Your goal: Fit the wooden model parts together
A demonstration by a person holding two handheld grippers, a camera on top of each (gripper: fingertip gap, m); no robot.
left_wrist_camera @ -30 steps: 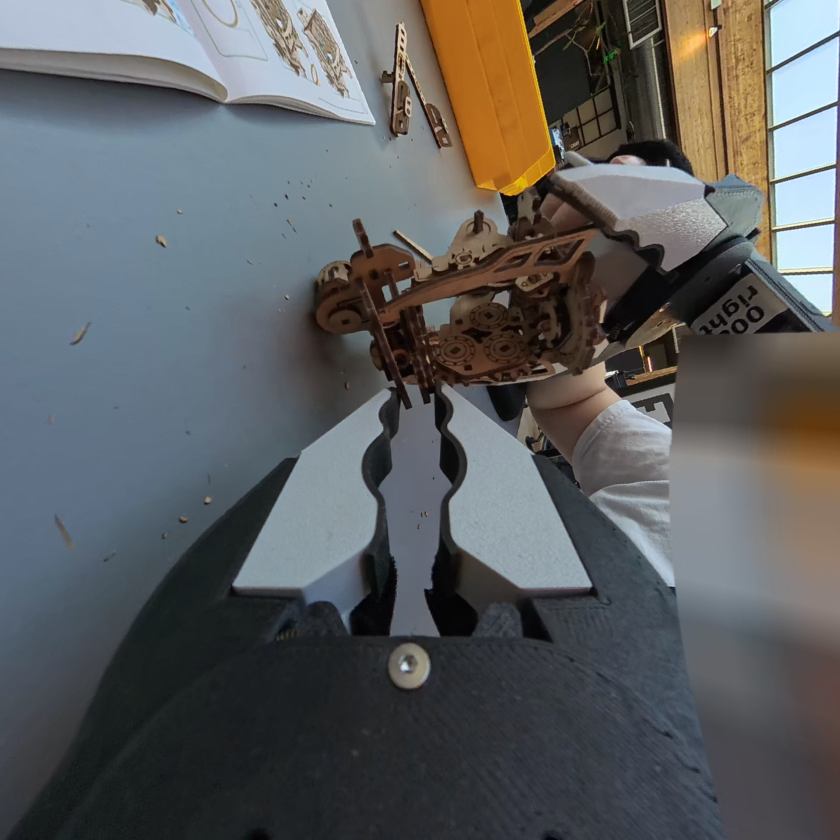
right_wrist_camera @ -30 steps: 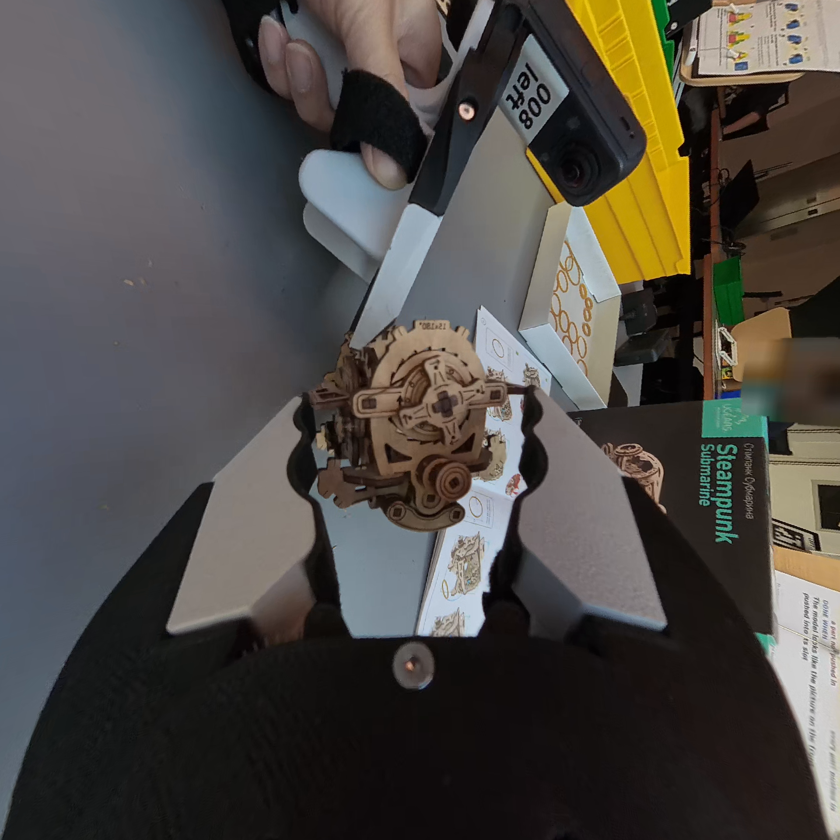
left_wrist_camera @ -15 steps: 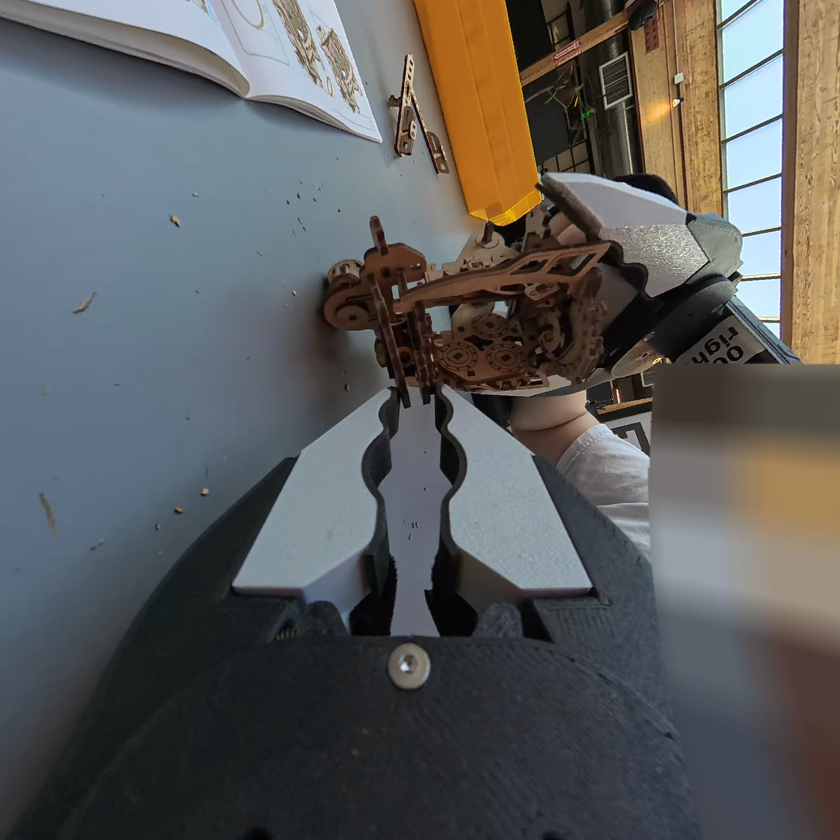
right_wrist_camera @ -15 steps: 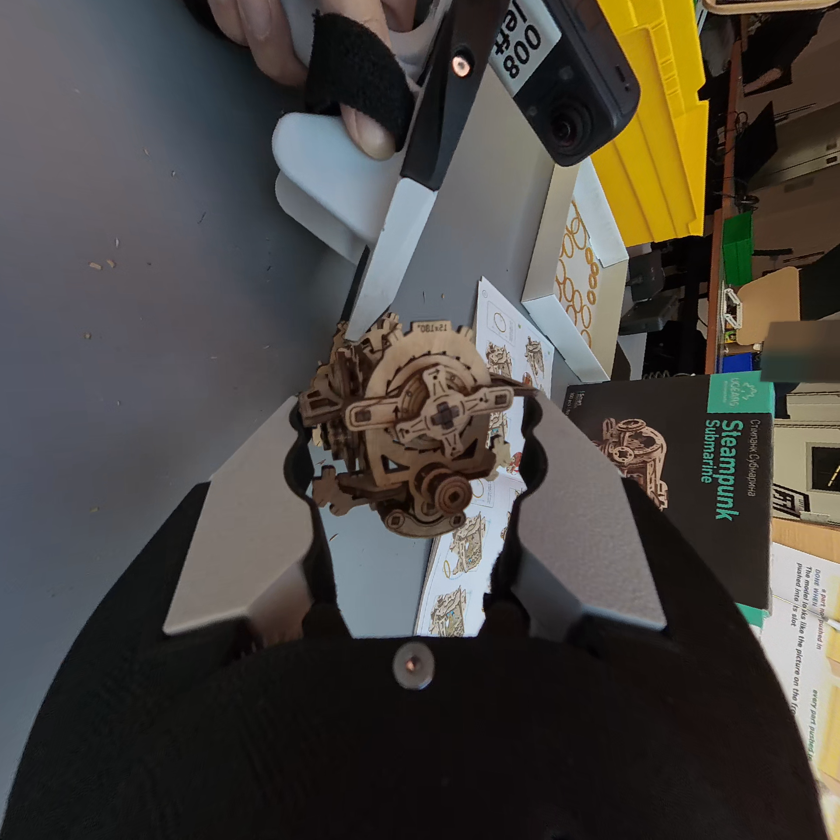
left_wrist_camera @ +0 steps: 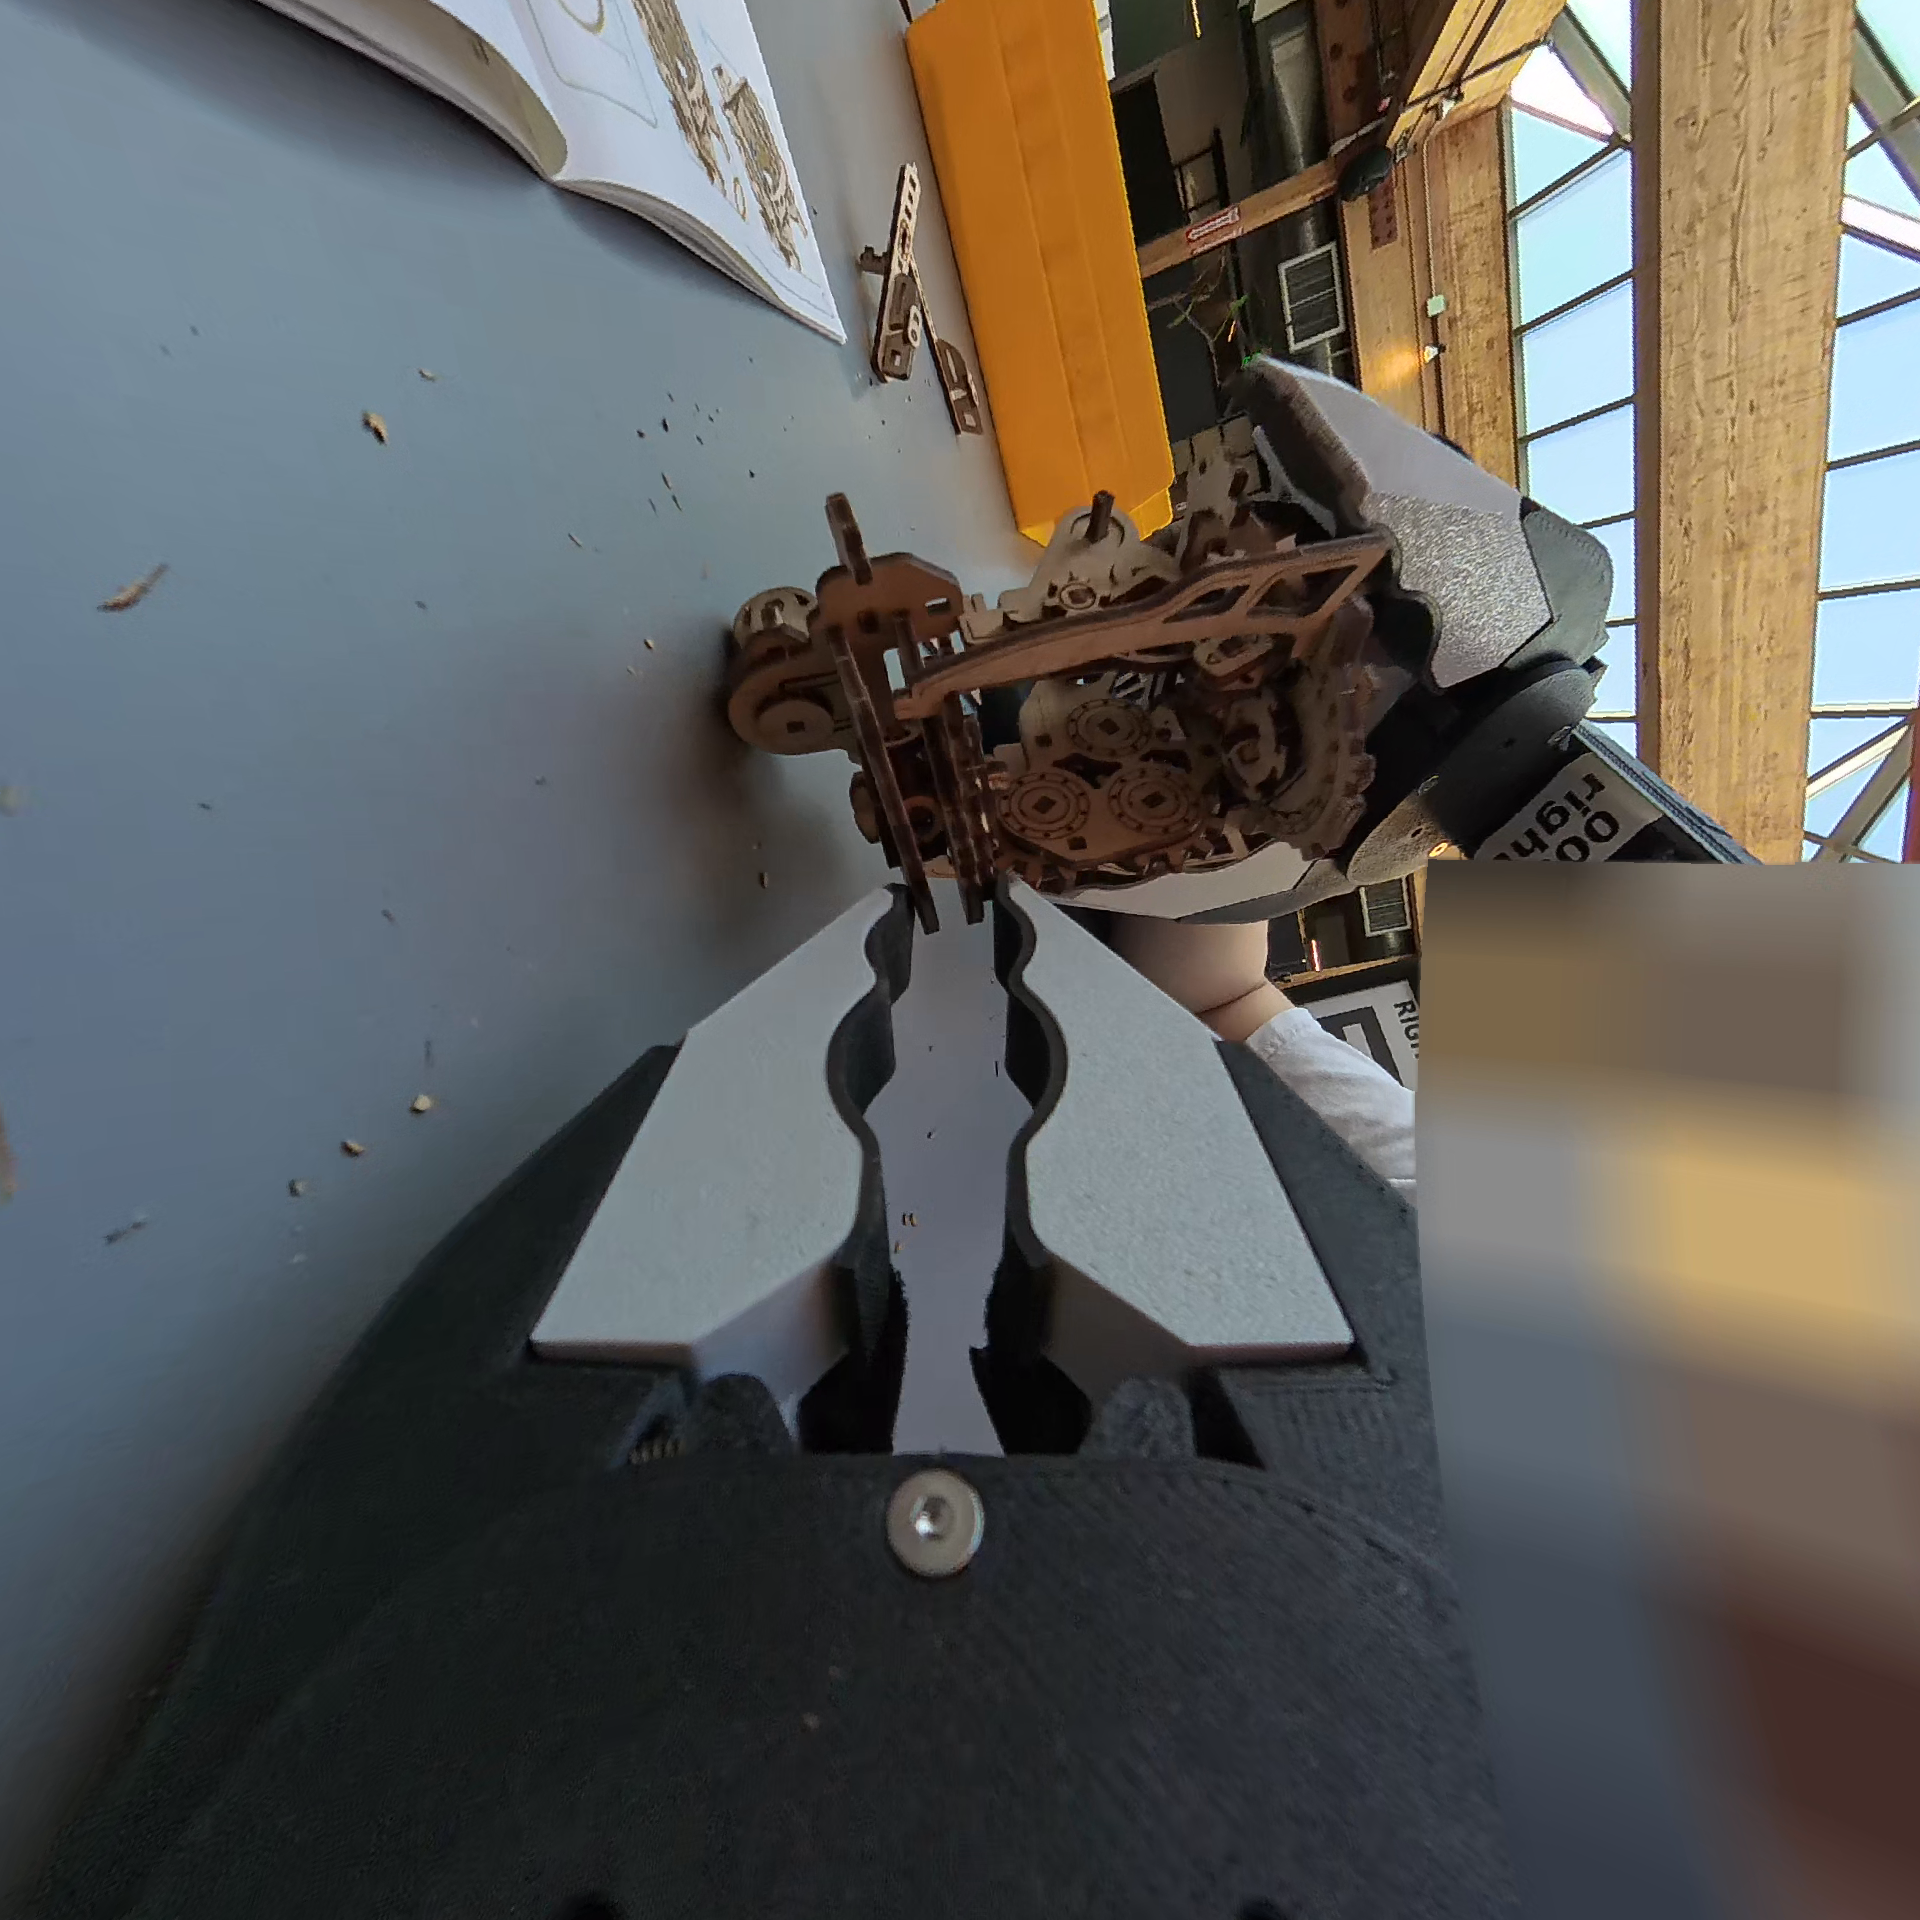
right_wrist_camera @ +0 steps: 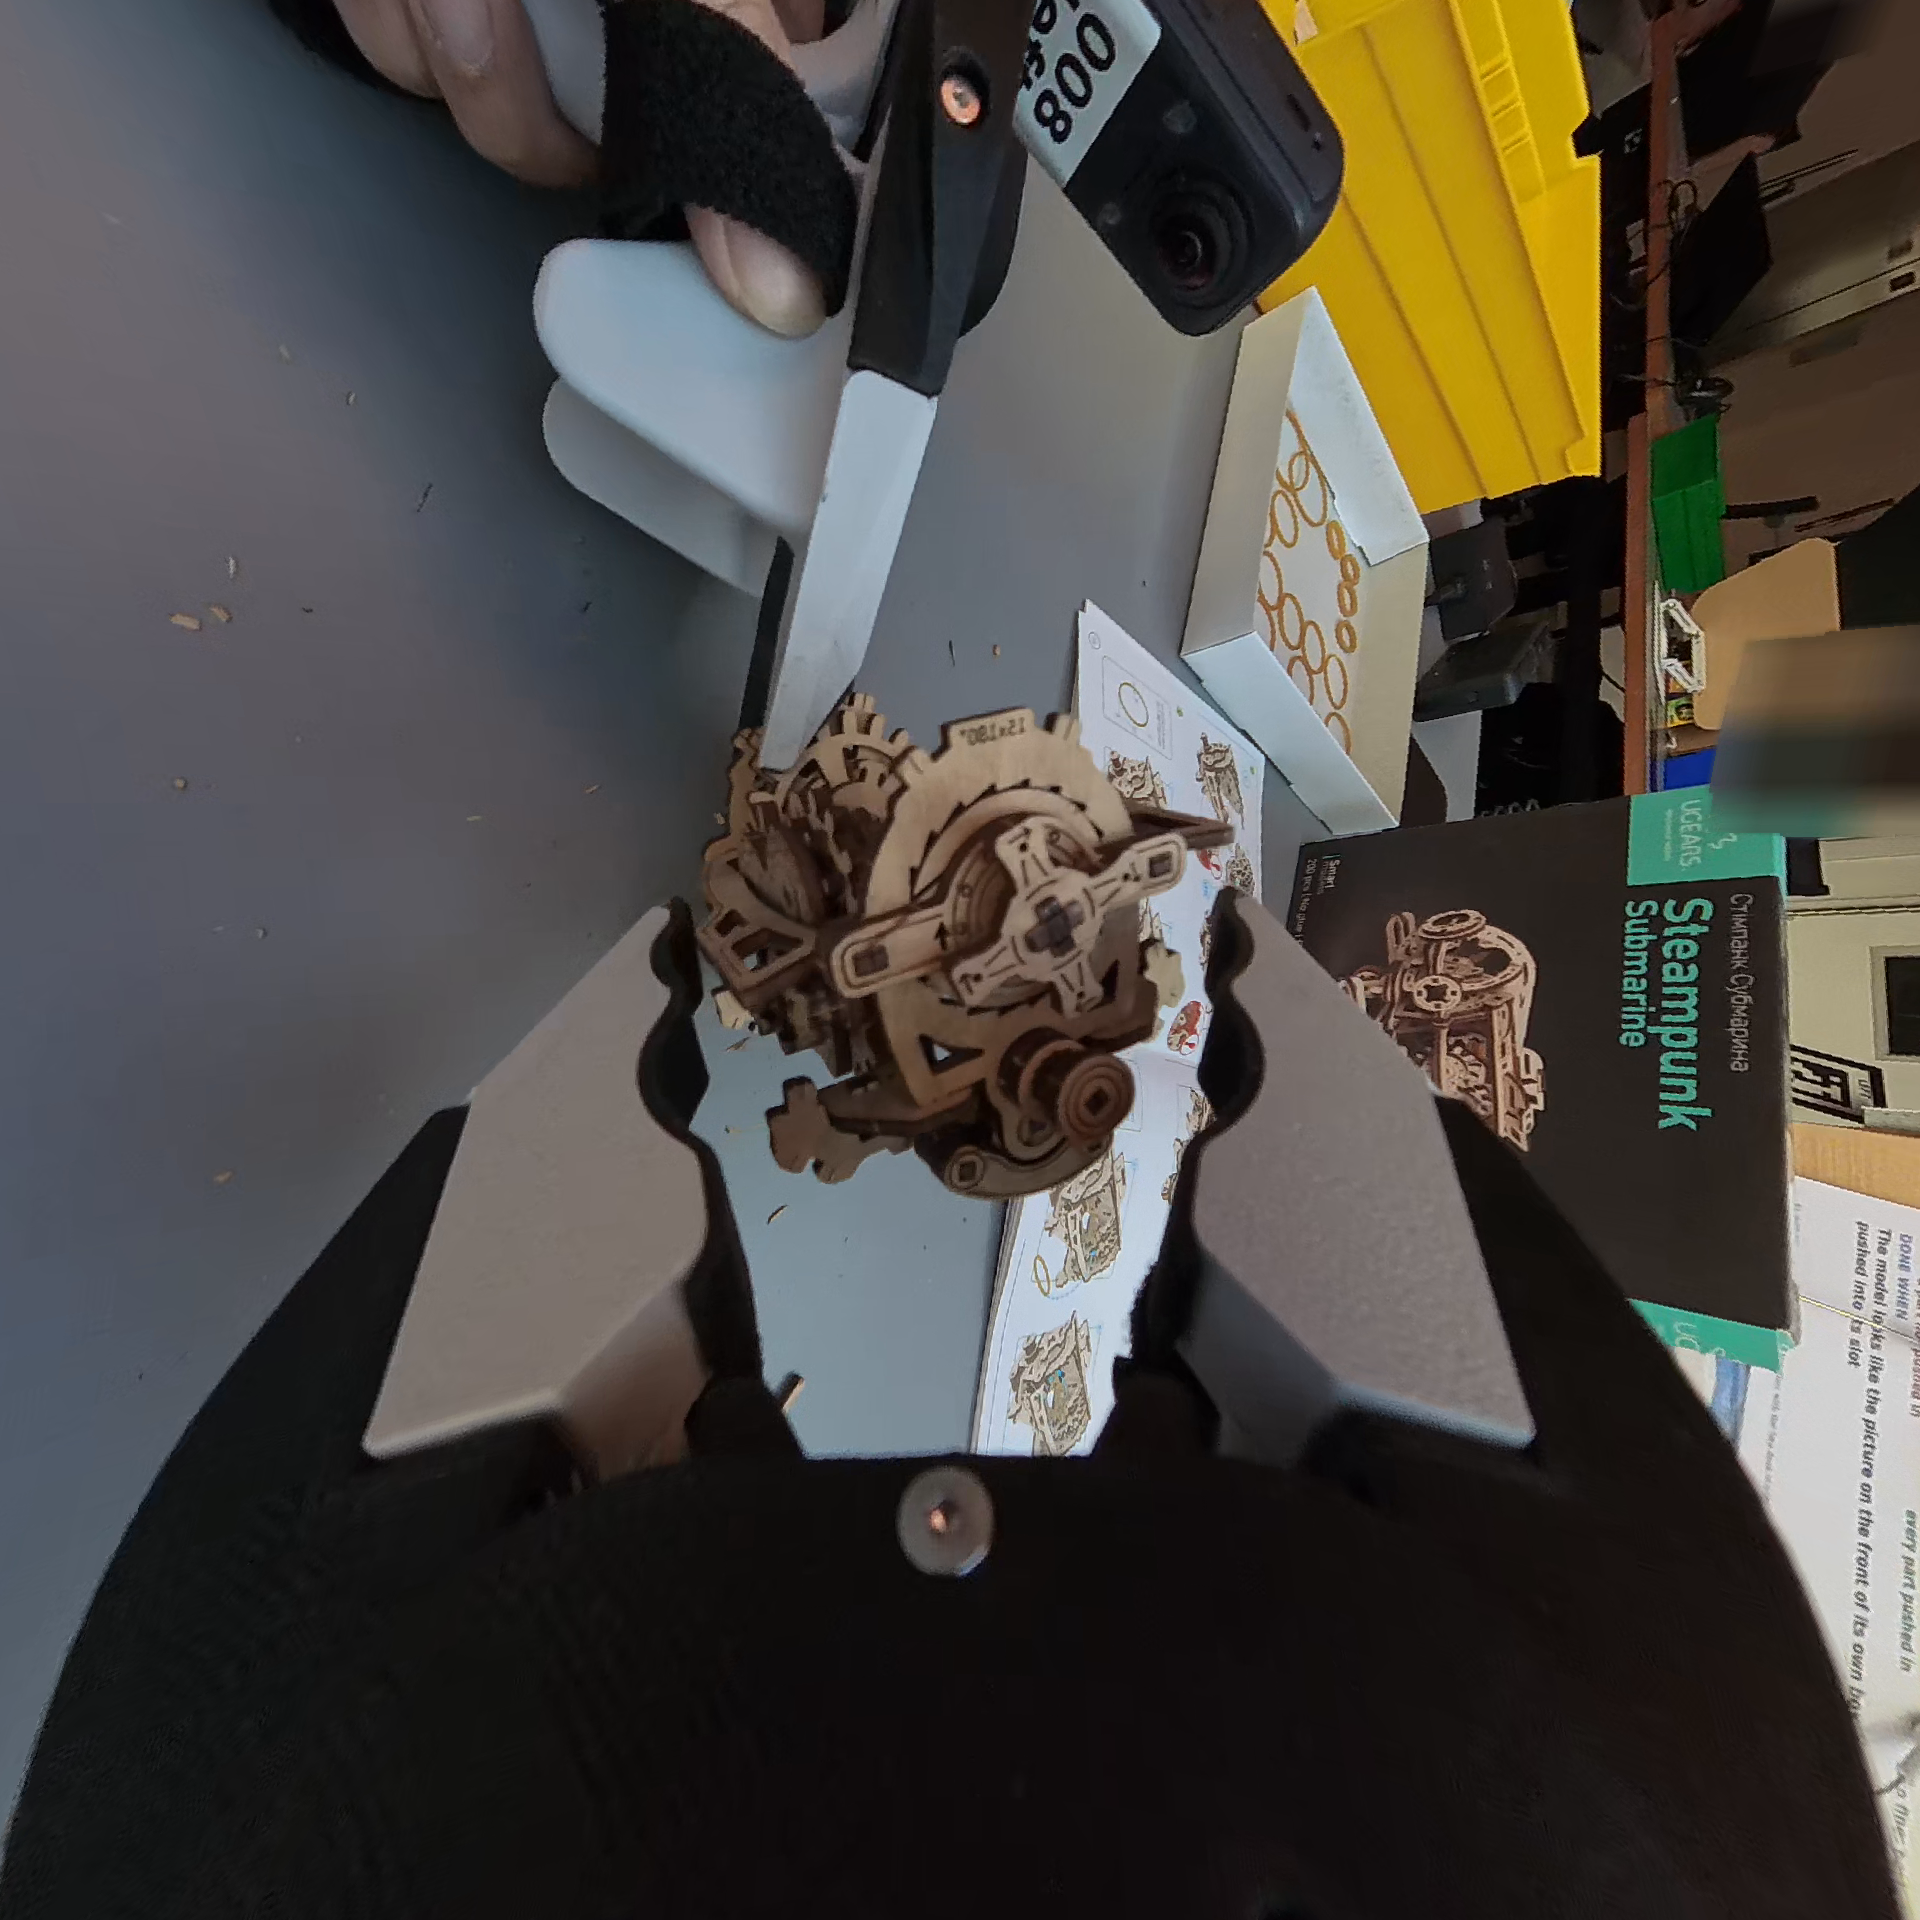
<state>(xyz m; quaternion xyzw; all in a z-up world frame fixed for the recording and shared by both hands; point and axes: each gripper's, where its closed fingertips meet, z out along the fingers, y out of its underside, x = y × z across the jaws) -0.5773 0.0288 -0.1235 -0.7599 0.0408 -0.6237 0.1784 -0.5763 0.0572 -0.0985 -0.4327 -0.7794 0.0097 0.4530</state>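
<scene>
Left wrist view: While you look along your left gripper [left_wrist_camera: 951, 914], its tips pinch two thin plates at the edge of the wooden model [left_wrist_camera: 1049, 717], with only a narrow gap between the fingers; that grip seems meant to steady or press one small part.
Model's place: it hangs sideways just above the grey table [left_wrist_camera: 364, 727], one rounded end close to or touching the surface; you cannot tell which.
Right gripper [left_wrist_camera: 1382, 665], seen farther off: it clasps the model's far end between two grey fingers, likely so the body cannot twist while you work the near edge.
Background: two loose wooden pieces [left_wrist_camera: 914, 301] lie beside a yellow bin [left_wrist_camera: 1039, 239], and an open instruction booklet [left_wrist_camera: 644, 135] sits near, presumably for reference.

Right wrist view: your right gripper [right_wrist_camera: 951, 935] stands wide, yet its fingers bracket the model [right_wrist_camera: 935, 956]; the left finger touches it, the right side's contact is unclear.
Left gripper [right_wrist_camera: 800, 717], from here: its finger tip meets the model's top edge, opposing your hold.
Your hand [right_wrist_camera: 623, 114]: it squeezes the left tool's trigger, which suggests the pinch is deliberate.
Nearby: the dark kit box [right_wrist_camera: 1548, 1039] and a white tray of rings [right_wrist_camera: 1309, 561] lie well apart from the work.
</scene>
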